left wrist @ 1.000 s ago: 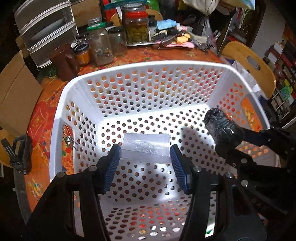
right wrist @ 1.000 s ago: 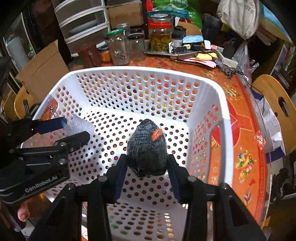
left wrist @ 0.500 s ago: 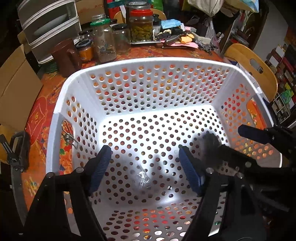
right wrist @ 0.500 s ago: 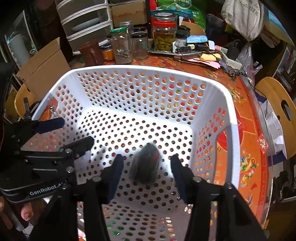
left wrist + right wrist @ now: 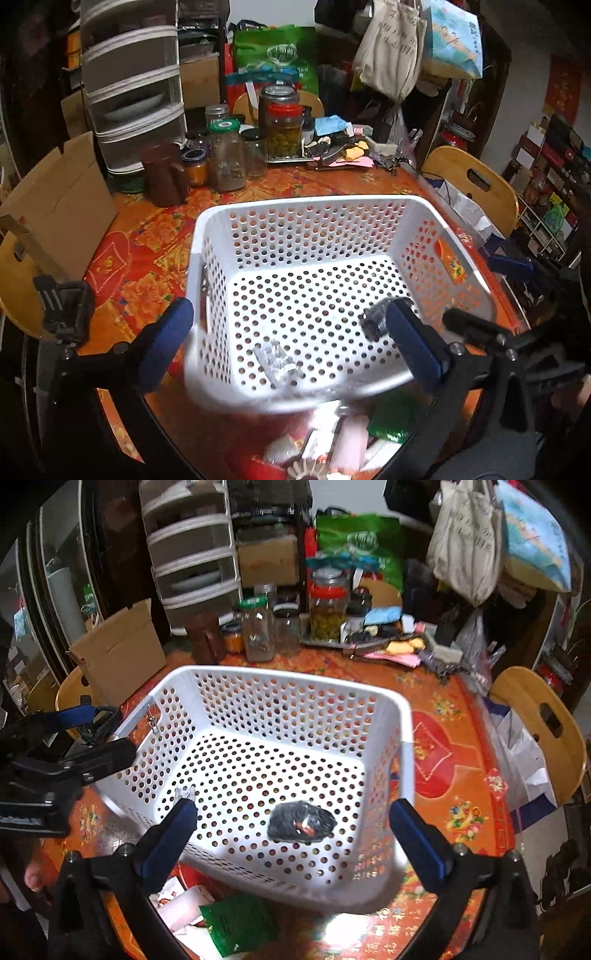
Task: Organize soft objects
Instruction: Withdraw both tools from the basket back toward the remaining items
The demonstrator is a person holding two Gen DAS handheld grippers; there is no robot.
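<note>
Both tongs gape above the basket (image 5: 404,746) holding a dark knitted bundle (image 5: 301,821).

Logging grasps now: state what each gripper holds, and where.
Nothing. Left gripper and right gripper are open; the dark bundle and clear packet lie in the basket.

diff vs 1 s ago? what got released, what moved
Both hand-held grippers let go and pulled up and back out of the white perforated plastic basket. The left hand-held gripper dropped the clear plastic packet, the right hand-held gripper the dark knitted bundle with an orange tag; both now lie on the basket floor, jaws wide open above. Basket and the glass jars behind it stayed put.
</note>
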